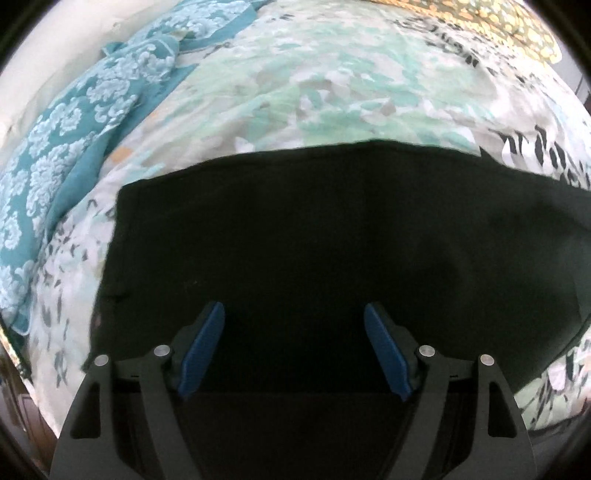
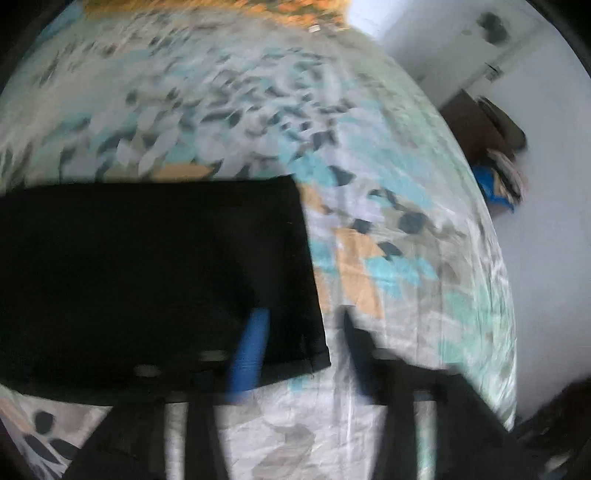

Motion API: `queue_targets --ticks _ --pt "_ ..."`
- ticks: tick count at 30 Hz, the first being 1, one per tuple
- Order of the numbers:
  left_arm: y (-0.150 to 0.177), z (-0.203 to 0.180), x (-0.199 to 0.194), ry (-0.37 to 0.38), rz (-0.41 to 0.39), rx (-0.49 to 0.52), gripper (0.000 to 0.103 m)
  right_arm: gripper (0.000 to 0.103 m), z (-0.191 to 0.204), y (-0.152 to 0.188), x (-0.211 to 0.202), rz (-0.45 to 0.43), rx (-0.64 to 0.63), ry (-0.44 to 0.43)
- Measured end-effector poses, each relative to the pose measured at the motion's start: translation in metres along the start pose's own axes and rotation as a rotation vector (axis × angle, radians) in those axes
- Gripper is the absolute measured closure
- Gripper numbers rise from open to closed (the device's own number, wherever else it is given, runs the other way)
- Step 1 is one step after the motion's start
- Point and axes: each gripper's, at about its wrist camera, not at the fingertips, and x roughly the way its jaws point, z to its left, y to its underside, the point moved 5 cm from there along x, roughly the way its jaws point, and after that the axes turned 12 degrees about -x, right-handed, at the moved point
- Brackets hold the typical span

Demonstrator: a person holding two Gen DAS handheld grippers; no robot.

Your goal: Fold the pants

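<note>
The black pants (image 1: 332, 240) lie flat as a dark rectangle on a bed with a floral cover (image 1: 295, 92). My left gripper (image 1: 294, 314) is open above the pants, its blue pads (image 1: 205, 347) spread wide with nothing between them. In the right wrist view the pants (image 2: 147, 277) fill the left half, with their right edge and near corner in sight. My right gripper (image 2: 303, 325) is open over that near right corner, one blue pad (image 2: 251, 350) over the fabric, the other over the cover. This view is motion-blurred.
A teal cloth with white flowers (image 1: 74, 147) lies bunched along the bed's left side. An orange patterned pillow (image 1: 498, 22) sits at the far end. Right of the bed are a white wall (image 2: 546, 258) and dark furniture with a blue item (image 2: 495, 184).
</note>
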Motion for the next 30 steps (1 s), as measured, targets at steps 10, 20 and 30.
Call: queue_targets --ticks 10,20,30 --pt "0.016 0.102 -0.002 -0.046 0.0 -0.216 0.016 0.021 0.059 0.081 -0.142 -0.227 0.127 -0.285" --pt "0.086 0.051 -0.049 0.089 -0.044 -0.048 0.011 0.015 0.124 0.243 -0.17 -0.07 0.371 -0.411" --pt "0.129 0.039 -0.028 0.121 -0.151 -0.147 0.0 0.015 0.128 0.236 -0.175 -0.174 0.349 -0.344"
